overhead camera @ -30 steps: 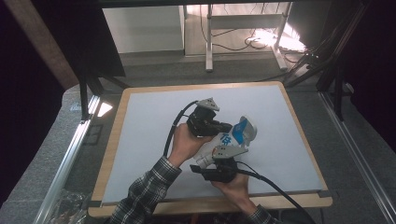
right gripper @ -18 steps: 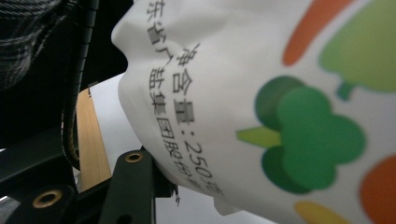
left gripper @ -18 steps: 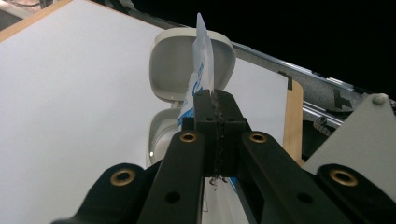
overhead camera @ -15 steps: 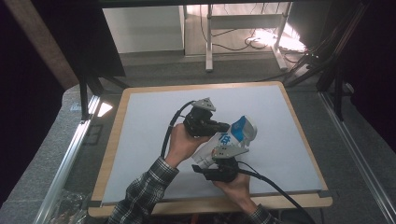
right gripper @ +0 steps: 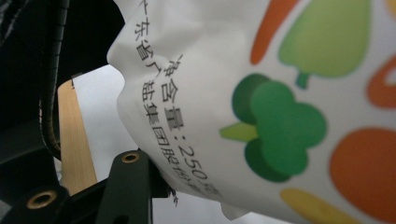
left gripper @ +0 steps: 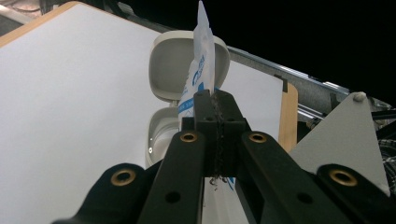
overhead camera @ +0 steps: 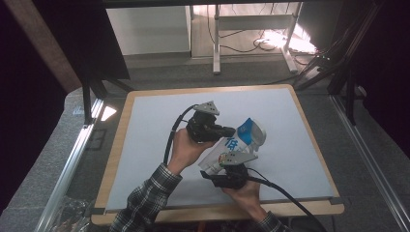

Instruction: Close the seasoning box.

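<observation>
With the left tongs (left gripper: 215,109) clenched on the top edge of the bag (overhead camera: 239,145) and the right tongs (overhead camera: 227,170) grasping its body above the worktop (overhead camera: 145,145), pull the halves apart steadily, keeping it over the open white box (left gripper: 175,70).

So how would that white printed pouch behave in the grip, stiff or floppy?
Probably floppy: the pouch bulges and creases by the right gripper. Its flat top edge looks thin and possibly slippery, pinched in the left gripper. Both grippers hold it, so it likely sags.
</observation>
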The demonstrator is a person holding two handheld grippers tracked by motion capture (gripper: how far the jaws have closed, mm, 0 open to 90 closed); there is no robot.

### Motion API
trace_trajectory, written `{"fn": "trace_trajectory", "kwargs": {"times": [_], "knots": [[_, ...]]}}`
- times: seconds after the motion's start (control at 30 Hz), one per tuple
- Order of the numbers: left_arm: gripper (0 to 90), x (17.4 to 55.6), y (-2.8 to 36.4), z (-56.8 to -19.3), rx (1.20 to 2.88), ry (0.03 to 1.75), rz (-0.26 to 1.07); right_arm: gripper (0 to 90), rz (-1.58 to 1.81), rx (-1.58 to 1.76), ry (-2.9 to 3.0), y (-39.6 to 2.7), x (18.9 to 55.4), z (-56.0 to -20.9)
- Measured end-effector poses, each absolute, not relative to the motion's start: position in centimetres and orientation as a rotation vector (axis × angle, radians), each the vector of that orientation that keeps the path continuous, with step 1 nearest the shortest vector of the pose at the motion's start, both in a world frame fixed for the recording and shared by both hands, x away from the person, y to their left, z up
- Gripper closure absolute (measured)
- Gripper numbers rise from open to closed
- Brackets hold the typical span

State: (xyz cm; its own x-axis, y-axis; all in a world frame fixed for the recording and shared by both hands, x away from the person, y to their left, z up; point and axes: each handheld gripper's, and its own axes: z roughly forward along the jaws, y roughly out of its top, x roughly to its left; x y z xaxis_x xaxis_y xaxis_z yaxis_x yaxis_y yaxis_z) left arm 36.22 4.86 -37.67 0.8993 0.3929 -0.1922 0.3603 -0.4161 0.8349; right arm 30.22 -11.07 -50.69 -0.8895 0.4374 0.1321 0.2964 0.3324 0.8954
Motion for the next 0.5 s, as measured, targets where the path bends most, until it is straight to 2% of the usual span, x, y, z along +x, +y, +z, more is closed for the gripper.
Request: {"fn": "trace_trajectory", "kwargs": {"times": [0.5], "knots": [[89.9,35.7,6.2,-37.6,2.028,0.550,0.058,51.1,1.550,0.684,2.461,-11.1,30.3,-50.9]]}}
